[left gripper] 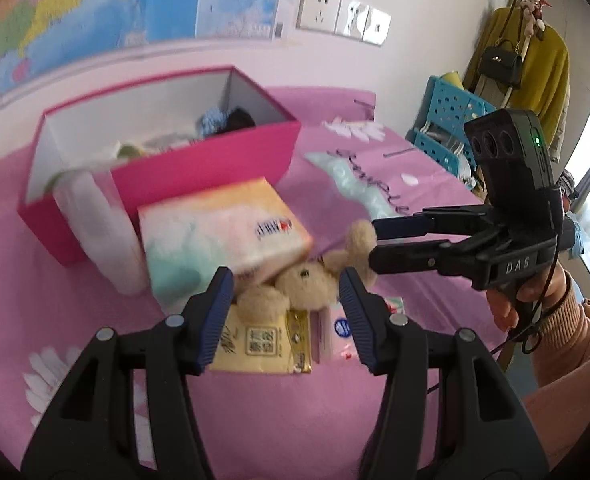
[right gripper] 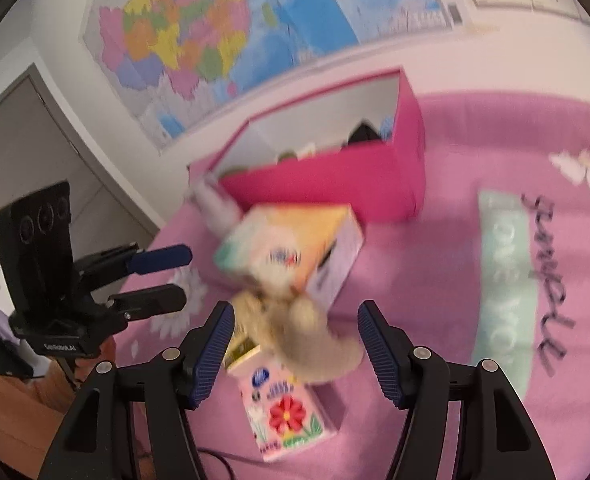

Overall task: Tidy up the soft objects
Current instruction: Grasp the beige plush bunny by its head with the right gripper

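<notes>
A beige plush bunny (left gripper: pixel 311 276) lies on small tissue packs on the pink bedspread, partly under a large tissue pack (left gripper: pixel 223 232). It also shows blurred in the right wrist view (right gripper: pixel 295 328). My left gripper (left gripper: pixel 287 316) is open, its jaws on either side of the bunny, just short of it. My right gripper (right gripper: pixel 295 344) is open and hovers over the bunny; in the left wrist view (left gripper: pixel 375 244) its tips sit beside the bunny's ear. A pink open box (left gripper: pixel 199 168) holding soft items stands behind.
A yellow tissue pack (left gripper: pixel 255 344) and a pink flowered pack (right gripper: pixel 283 412) lie under the bunny. A white bottle (left gripper: pixel 99 224) leans against the box front. A blue crate (left gripper: pixel 447 128) and hanging coats are at the far right. A map covers the wall.
</notes>
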The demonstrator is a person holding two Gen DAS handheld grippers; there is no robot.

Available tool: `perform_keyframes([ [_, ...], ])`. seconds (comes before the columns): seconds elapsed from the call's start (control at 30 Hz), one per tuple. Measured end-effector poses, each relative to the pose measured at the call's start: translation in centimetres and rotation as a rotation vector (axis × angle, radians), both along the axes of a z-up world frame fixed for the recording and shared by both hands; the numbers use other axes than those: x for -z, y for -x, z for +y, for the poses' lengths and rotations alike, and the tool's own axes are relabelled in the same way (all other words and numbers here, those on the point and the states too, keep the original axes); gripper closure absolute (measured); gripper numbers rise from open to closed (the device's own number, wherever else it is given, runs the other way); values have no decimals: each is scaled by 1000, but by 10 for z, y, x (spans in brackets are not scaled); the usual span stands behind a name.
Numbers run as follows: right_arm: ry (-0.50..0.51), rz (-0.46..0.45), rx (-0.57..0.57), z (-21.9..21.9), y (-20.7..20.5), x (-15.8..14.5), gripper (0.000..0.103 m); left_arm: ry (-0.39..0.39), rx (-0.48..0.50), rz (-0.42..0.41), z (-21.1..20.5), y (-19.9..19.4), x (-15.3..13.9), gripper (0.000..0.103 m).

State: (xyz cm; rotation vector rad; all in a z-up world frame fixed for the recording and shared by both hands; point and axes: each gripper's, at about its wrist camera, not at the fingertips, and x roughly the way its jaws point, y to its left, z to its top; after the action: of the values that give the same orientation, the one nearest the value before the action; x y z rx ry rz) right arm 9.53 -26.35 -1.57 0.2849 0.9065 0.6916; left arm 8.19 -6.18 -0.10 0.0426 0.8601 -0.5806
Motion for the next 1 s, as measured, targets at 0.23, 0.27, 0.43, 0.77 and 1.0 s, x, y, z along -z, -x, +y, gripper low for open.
perform_keyframes([
  [0.23, 28, 24, 17, 7, 8, 22, 37, -23, 9, 39, -12, 3, 18, 46],
  [0.27, 24, 24, 21, 7, 8, 22, 37, -25, 10, 42, -14, 3, 20, 46],
  [0.43, 10, 15, 38, 7, 9, 24, 39, -26, 19, 53, -22, 1, 25, 46],
  [0.77, 36, -13, 39, 12, 12, 23, 70, -30, 33, 71, -30, -7, 30, 46],
  [1.0, 21, -58, 33, 9, 15, 9, 74, -15, 51, 75, -32, -9, 28, 46],
])
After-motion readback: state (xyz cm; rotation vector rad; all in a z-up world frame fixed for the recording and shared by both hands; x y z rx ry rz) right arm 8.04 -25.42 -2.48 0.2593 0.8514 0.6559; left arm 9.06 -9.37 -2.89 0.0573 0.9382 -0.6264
